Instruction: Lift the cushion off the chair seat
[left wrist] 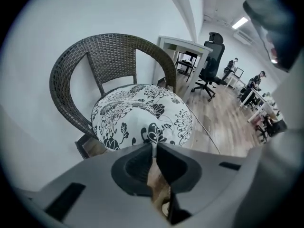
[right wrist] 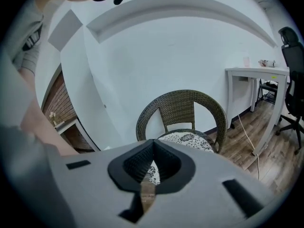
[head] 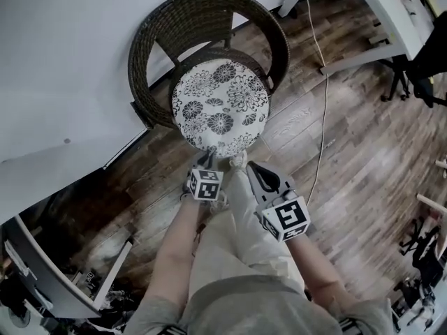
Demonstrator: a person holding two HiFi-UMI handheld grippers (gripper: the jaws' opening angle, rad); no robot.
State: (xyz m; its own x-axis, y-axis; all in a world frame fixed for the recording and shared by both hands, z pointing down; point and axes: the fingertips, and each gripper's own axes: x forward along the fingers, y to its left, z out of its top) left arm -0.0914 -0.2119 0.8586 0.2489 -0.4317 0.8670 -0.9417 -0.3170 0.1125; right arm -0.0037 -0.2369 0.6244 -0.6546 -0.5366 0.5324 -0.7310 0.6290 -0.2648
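Note:
A round white cushion with black flowers (head: pixel 220 107) lies tilted over the seat of a dark wicker chair (head: pixel 209 9), its near edge hanging out past the seat front. My left gripper (head: pixel 207 160) is shut on that near edge, and its jaws pinch the fabric (left wrist: pixel 155 146) in the left gripper view. My right gripper (head: pixel 244 162) holds the same edge just to the right, jaws closed, with patterned cloth showing between them (right wrist: pixel 153 148). The cushion (left wrist: pixel 142 113) fills the seat, and the chair back (right wrist: pixel 190 103) curves behind it.
A white wall (head: pixel 63 61) runs behind and left of the chair. A white desk frame (head: pixel 363 54) and a thin cable (head: pixel 323 103) are on the wooden floor to the right. An office chair base (head: pixel 412 75) stands at far right. The person's legs are below the grippers.

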